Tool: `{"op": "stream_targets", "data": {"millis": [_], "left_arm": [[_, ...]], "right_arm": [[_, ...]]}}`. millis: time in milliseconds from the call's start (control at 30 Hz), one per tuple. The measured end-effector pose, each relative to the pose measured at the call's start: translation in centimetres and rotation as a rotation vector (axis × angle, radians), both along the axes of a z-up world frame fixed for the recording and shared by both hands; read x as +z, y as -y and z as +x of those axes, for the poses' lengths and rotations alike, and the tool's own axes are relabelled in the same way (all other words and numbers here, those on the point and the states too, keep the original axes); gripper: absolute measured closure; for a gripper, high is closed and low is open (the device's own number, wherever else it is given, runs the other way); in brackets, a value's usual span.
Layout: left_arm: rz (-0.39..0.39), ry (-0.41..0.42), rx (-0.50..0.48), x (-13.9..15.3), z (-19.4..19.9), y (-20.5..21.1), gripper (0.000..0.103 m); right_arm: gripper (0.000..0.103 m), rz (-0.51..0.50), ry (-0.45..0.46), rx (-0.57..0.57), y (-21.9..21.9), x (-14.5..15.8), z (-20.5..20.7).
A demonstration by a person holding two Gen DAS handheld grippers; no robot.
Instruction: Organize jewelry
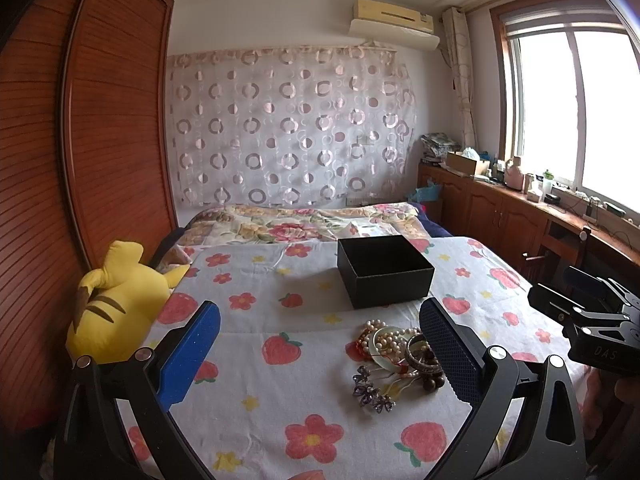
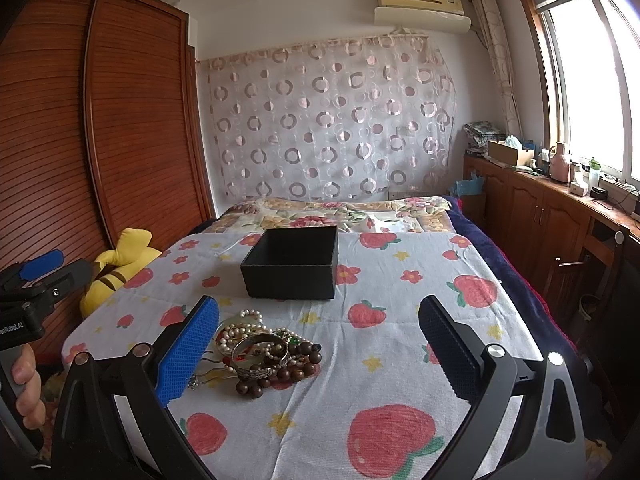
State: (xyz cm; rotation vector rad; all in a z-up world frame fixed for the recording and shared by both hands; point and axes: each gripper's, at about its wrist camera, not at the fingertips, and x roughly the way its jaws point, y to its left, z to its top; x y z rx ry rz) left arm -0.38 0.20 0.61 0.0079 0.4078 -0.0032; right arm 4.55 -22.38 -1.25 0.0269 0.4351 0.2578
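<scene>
The jewelry (image 1: 394,360) lies in one tangled heap on the strawberry-print bedspread (image 1: 280,400), just in front of the open black box (image 1: 382,270), and the tangle looks like the main risk. A pearl strand (image 2: 240,330), a metal bangle (image 2: 260,350), dark wooden beads (image 2: 288,372) and a purple flower piece (image 1: 370,392) are wound through and over one another. Closing on one would likely drag its neighbours along, and they could drop off short of the box or snag on a pad. The bedspread is soft too, so pressing down to get under a thin chain may pinch cloth instead and pull the box askew (it sits loose on the same cover).

Both tongs are spread wide and hold nothing. The left tongs (image 1: 320,356) hover low over the bed, pointing toward the box, with the heap just inside the dark right-hand finger (image 1: 448,352). The right tongs (image 2: 318,354) hover at a similar height, with the heap close against the blue finger (image 2: 188,352). From the right wrist view, the person's left hand (image 2: 26,384) shows at the frame edge gripping its handle, beside the yellow plush toy (image 2: 116,268)
</scene>
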Motion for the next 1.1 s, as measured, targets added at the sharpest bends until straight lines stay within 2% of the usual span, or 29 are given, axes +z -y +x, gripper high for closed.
{"op": "stream_targets", "data": {"millis": [1000,1100], "left_arm": [[0.002,0.002,0.000,-0.03,-0.07,0.03,0.006],[-0.001,-0.003,0.001,0.71,-0.22,-0.05,0.006]], "right_arm": [[0.002,0.002,0.002,0.002,-0.04,0.26,-0.09],[0.002,0.000,0.001,0.001,-0.07,0.24,-0.06]]}}
